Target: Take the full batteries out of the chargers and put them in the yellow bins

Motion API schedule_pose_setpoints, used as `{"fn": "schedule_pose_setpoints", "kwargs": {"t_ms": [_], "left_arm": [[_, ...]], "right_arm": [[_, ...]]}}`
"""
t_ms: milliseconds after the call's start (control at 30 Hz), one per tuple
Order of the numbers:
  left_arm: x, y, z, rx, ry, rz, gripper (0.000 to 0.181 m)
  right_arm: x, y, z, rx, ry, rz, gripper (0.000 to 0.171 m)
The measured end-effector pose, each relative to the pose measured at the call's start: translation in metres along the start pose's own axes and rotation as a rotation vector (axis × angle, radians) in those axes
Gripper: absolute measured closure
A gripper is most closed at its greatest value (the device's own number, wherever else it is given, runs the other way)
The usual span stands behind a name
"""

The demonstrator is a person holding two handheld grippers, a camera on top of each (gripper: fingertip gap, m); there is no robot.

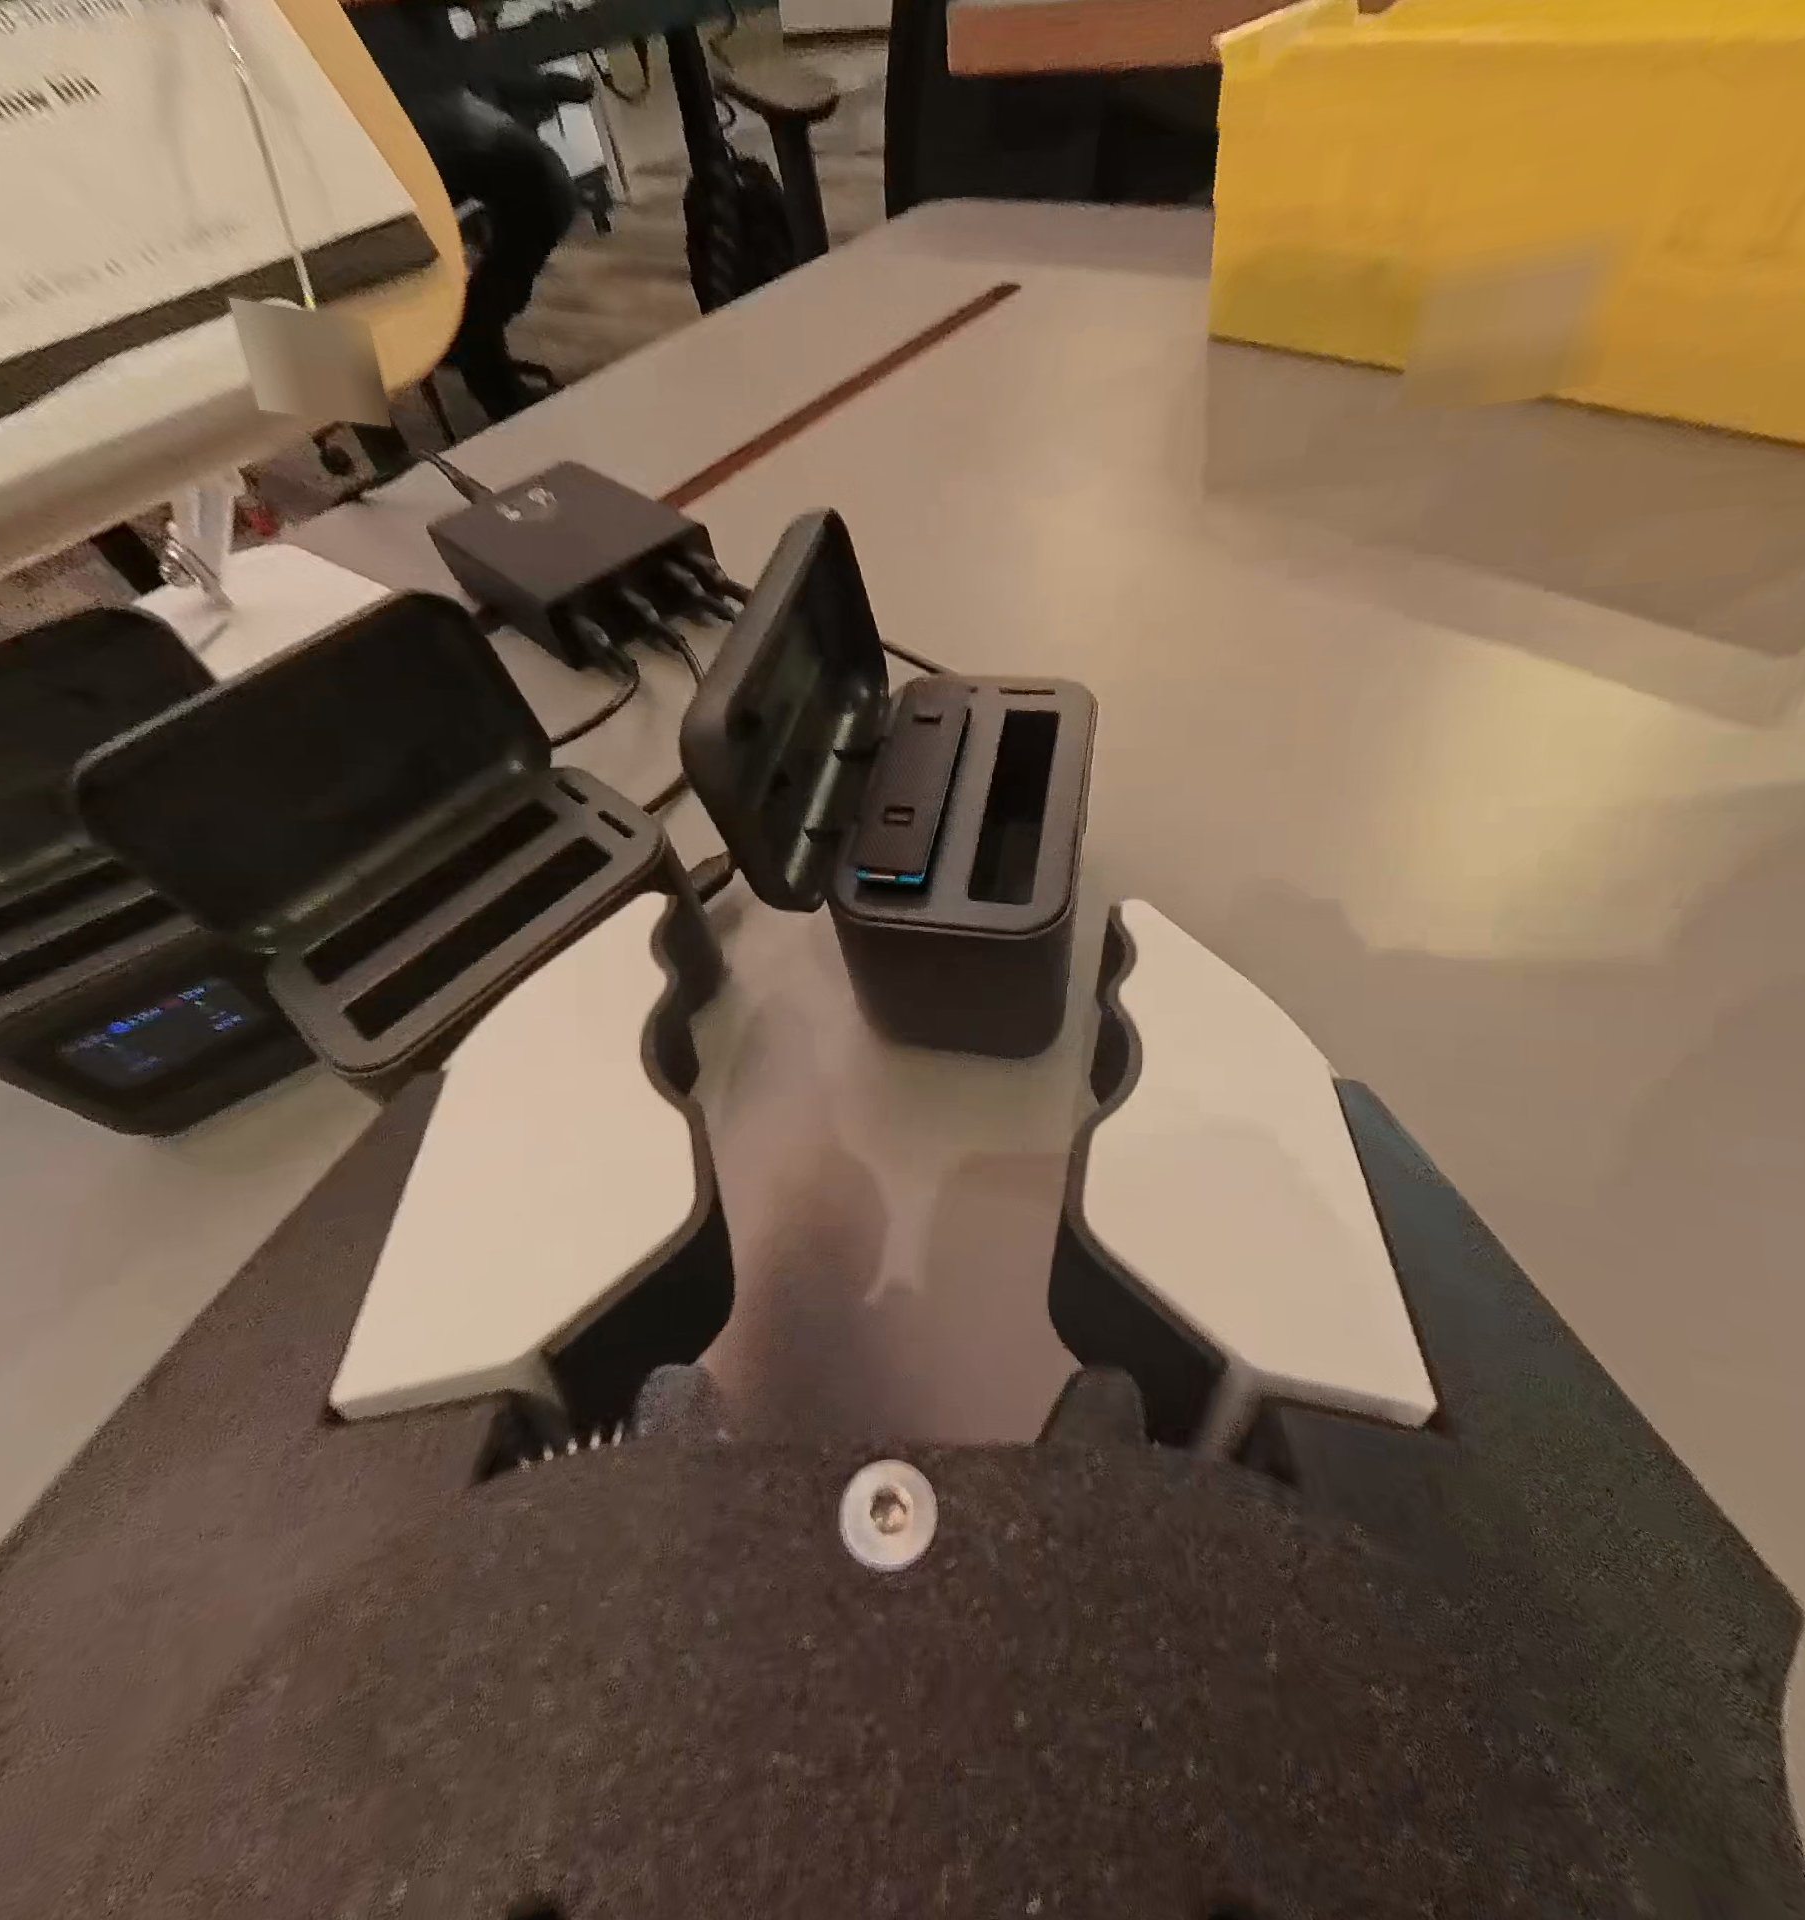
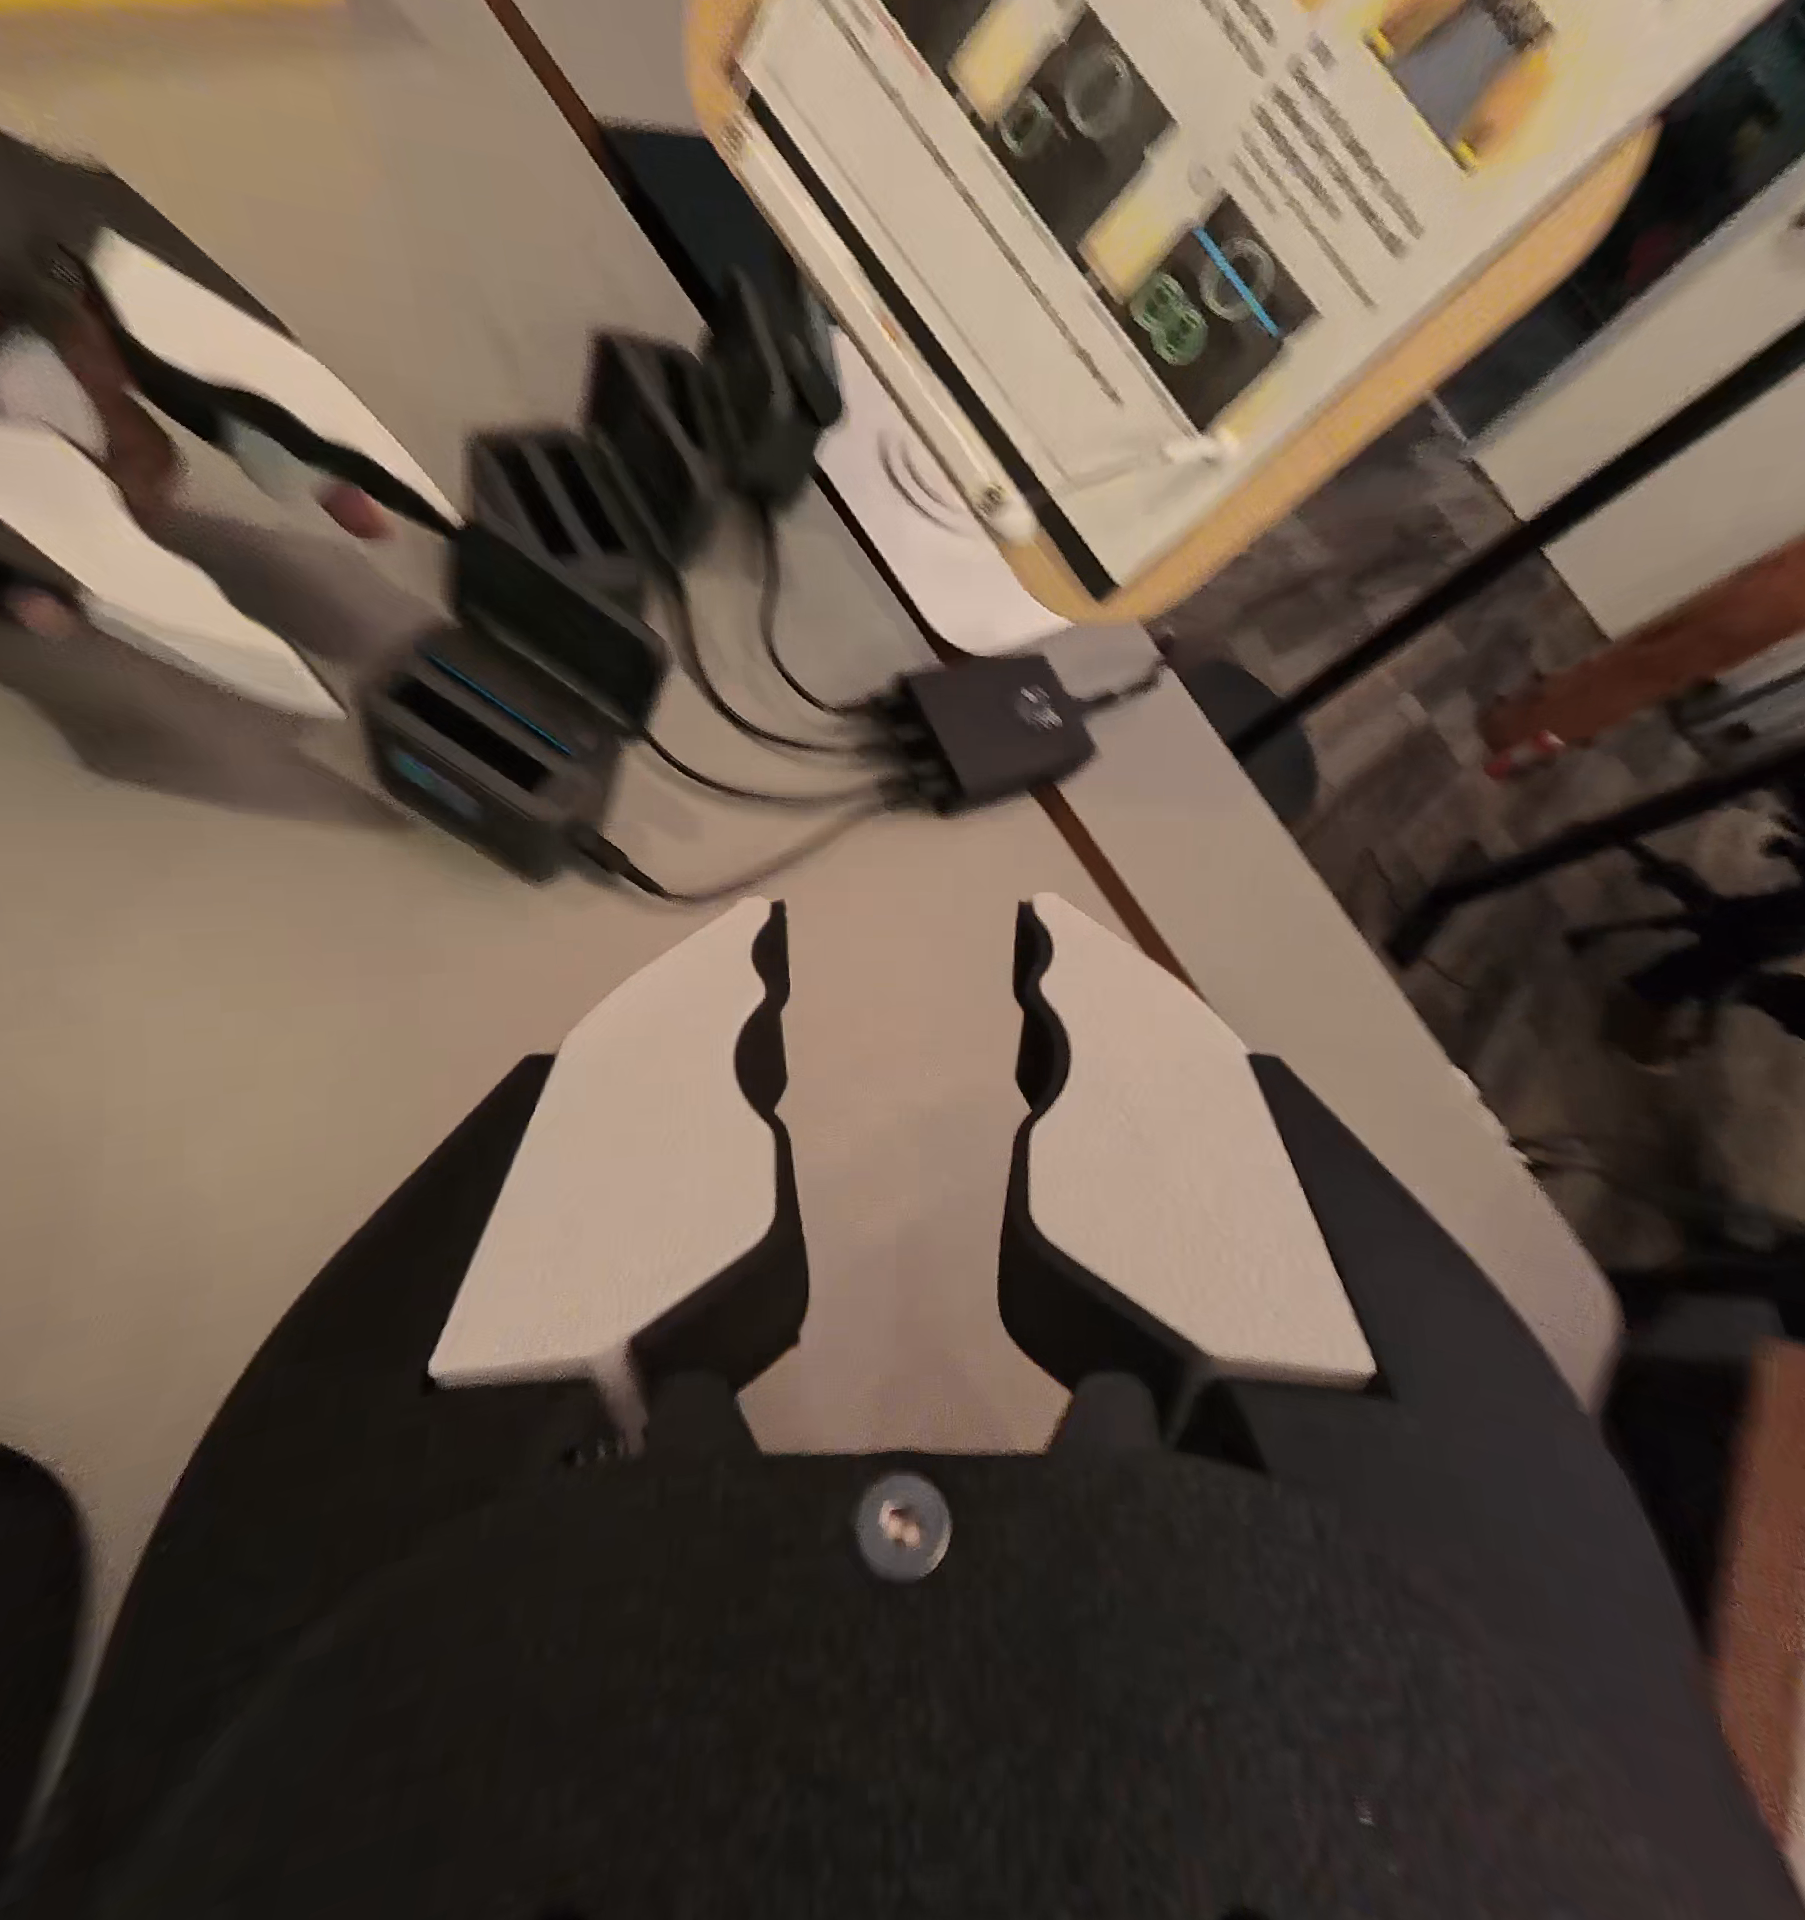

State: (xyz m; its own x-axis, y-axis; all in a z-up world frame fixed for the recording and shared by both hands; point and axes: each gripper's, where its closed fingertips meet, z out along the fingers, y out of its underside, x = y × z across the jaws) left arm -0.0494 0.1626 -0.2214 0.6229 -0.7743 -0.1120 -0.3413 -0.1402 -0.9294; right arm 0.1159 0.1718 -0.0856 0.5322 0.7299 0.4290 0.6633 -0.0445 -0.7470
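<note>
Pale grey surface (image 1: pixel 1293 790) carries all items. Nearest the camera, the left claw (image 1: pixel 893 925) is spread, with the base of the closest charger (image 1: pixel 955 894) between its fingertips; contact cannot be confirmed. Charger lid is raised. One battery (image 1: pixel 903 805) with a blue end stands raised in the left slot; the right slot is empty. Two further open chargers (image 1: pixel 441 894) stand to the left, their slots dark. Behind them, a black power hub (image 1: pixel 576 551) feeds cables. Farthest right sits the yellow bin (image 1: pixel 1542 208). The right claw (image 2: pixel 898 914) is spread above bare surface, well apart from the chargers.
</note>
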Motion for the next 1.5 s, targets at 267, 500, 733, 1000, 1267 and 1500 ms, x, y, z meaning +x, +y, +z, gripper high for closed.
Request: {"fn": "schedule_pose_setpoints", "kwargs": {"t_ms": [267, 500, 733, 1000, 1267, 1500], "left_arm": [[0.007, 0.027, 0.019, -0.212, 0.037, 0.021, 0.102], [0.013, 0.03, 0.028, -0.255, 0.045, 0.051, 0.125], [0.017, 0.029, 0.025, -0.253, 0.042, 0.039, 0.127], [0.012, 0.035, 0.012, -0.281, 0.006, 0.037, 0.127], [0.012, 0.036, 0.011, -0.278, 0.011, -0.012, 0.127], [0.012, 0.037, 0.012, -0.267, 0.013, -0.028, 0.127]], "right_arm": [[-0.055, -0.026, 0.052, 0.158, -0.133, 0.277, 0.128], [-0.084, -0.019, 0.097, 0.081, -0.129, 0.427, 0.118], [-0.115, 0.003, 0.13, -0.003, -0.067, 0.499, 0.104], [-0.139, 0.001, 0.146, 0.01, -0.024, 0.516, 0.105], [-0.139, -0.004, 0.157, 0.013, 0.014, 0.507, 0.113], [-0.138, -0.005, 0.157, 0.085, 0.024, 0.517, 0.115]]}}
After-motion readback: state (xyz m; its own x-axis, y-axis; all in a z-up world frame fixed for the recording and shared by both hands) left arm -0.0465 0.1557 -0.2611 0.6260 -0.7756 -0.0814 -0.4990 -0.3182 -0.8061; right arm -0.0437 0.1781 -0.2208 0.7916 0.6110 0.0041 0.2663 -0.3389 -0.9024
